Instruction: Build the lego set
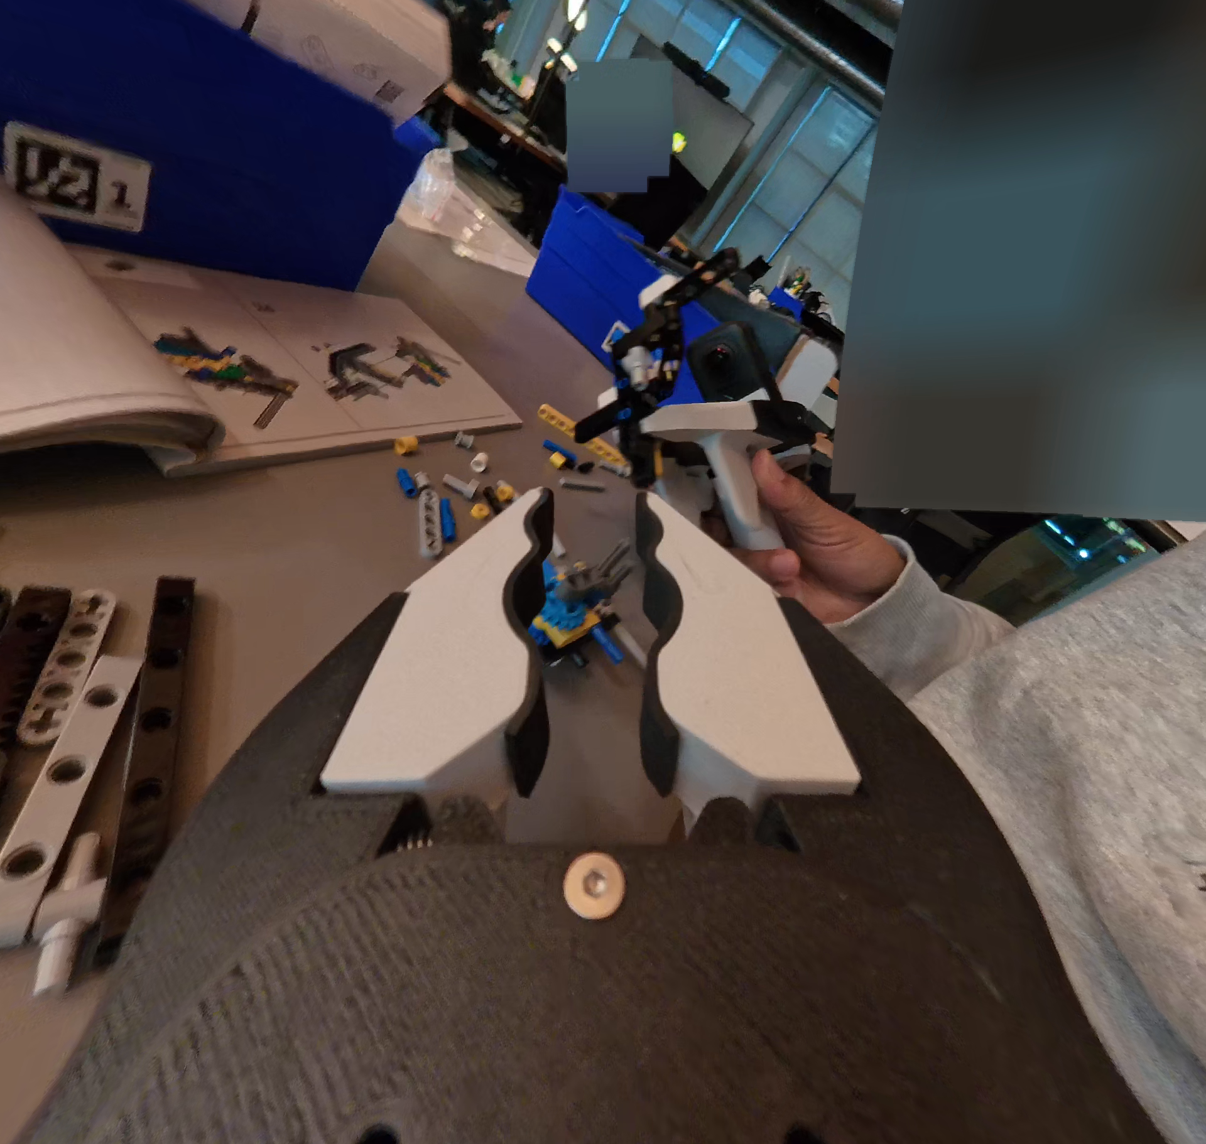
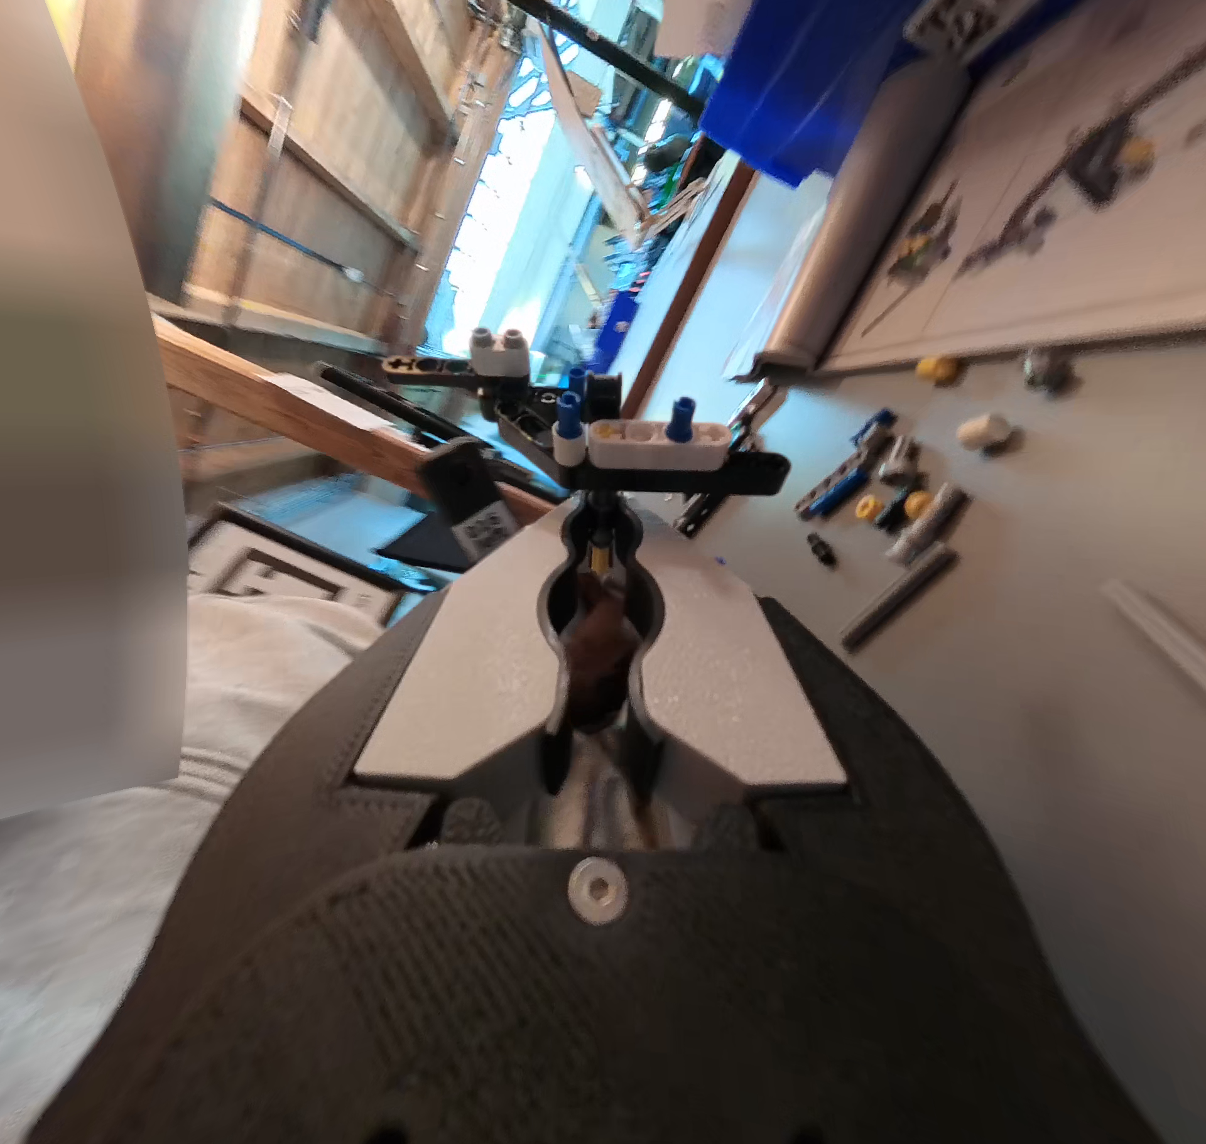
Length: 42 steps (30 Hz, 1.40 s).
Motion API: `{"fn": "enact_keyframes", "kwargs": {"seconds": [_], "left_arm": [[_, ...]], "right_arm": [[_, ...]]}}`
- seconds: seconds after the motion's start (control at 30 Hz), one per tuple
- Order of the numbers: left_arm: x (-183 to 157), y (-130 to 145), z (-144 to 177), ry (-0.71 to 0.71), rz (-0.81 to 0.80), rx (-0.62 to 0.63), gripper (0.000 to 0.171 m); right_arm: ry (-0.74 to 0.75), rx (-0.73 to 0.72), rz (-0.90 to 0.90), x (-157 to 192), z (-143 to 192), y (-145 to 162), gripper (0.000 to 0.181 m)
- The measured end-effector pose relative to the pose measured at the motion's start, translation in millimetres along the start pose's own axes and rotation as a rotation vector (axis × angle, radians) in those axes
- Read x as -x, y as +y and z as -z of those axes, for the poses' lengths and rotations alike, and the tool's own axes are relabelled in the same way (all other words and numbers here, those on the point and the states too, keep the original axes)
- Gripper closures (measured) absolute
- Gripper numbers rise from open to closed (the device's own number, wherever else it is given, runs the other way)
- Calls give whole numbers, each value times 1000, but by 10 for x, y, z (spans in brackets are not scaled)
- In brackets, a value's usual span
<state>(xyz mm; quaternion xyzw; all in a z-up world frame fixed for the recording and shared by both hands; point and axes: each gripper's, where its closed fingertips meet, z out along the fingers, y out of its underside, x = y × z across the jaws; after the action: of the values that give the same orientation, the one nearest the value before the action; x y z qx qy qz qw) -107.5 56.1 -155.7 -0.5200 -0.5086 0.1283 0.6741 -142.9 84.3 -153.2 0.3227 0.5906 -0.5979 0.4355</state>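
My left gripper (image 1: pixel 592 501) is open and empty, held above the grey table. Between its fingers I see a small blue, yellow and grey lego sub-assembly (image 1: pixel 577 610) lying on the table. My right gripper (image 2: pixel 599 512) is shut on a black, white and blue lego assembly (image 2: pixel 626 441), held in the air and turned on its side. That gripper and the assembly (image 1: pixel 652 356) also show in the left wrist view, up and to the right, held by a hand (image 1: pixel 816 545).
An open instruction booklet (image 1: pixel 261 356) lies at the left. Loose small pieces (image 1: pixel 450 493) are scattered on the table beyond my left fingers. Long black and white beams (image 1: pixel 98 721) lie at the near left. Blue bins (image 1: pixel 228 154) stand behind. About 5 centimeters separates my left fingertips from my right.
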Motion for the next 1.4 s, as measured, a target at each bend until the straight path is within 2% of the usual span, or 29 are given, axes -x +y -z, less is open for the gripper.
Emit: {"fn": "enact_keyframes", "kwargs": {"seconds": [0.13, 0.23, 0.33, 0.5, 0.9, 1.07, 1.27, 1.4], "left_arm": [[-156, -41, -62, -3, -135, 17, 146], [-292, -59, -117, -12, -245, 29, 144], [-327, -100, -127, -62, -331, 14, 148], [-341, -131, -95, -117, -398, 2, 167], [-458, -88, 14, -183, -614, -5, 167], [-481, -66, 36, -190, -654, -6, 168], [-492, -80, 41, -207, -682, -32, 138], [-448, -73, 31, -227, -679, -25, 136]], "right_arm": [[-34, -30, 68, 180, -75, -23, 176], [-100, -94, 16, 314, -125, -56, 176], [-105, -109, -28, 341, -185, -10, 176], [-83, -114, -55, 367, -261, 72, 176], [-95, -92, -74, 504, -244, 185, 176], [-102, -90, -81, 517, -229, 218, 176], [-87, -97, -93, 469, -193, 213, 175], [-85, -74, -94, 479, -225, 268, 175]]}}
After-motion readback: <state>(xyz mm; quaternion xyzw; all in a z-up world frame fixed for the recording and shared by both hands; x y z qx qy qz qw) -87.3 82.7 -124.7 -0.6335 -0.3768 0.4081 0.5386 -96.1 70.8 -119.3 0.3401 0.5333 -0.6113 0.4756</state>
